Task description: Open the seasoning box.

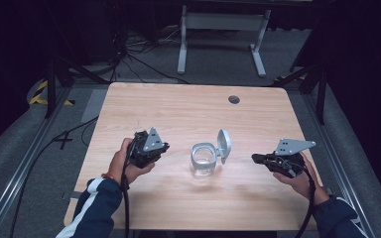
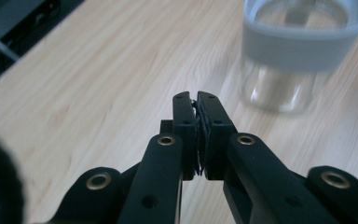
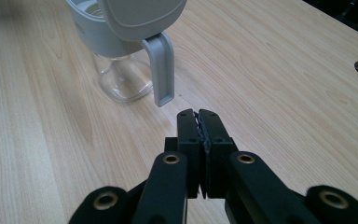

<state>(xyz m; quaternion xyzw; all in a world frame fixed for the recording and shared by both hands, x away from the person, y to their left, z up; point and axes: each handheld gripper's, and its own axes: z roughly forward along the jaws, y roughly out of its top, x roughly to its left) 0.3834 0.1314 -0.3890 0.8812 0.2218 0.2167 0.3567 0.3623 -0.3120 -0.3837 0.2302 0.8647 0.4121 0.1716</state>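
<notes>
High view: a clear glass jar with a pale grey collar and hinged grey lid stands on the light wooden table, about midway between the two grippers and near the table's front half. The left gripper sits to the jar's left, apart from it, held in the person's left hand. The right gripper sits to the jar's right, farther off, in the right hand; its jaws point toward the jar.

Left gripper view: jaws pressed together, nothing between them. The jar stands ahead and to the right of the left gripper's tips, not touching. Its top edge is cut off by the frame, and it is soft and blurred.

Right gripper view: jaws pressed together here too, nothing pinched. The jar stands ahead and to the left of the right gripper's tips; the lid's hanging grey tab comes nearest the tips, with bare table between. The lid is flipped up and cut off at the top; it covers much of the jar's mouth.

Jar body is transparent and rounded; whether it holds anything cannot be told. A round dark grommet hole marks the table's far side. Dark sleeves with a white stripe cover the forearms.
</notes>
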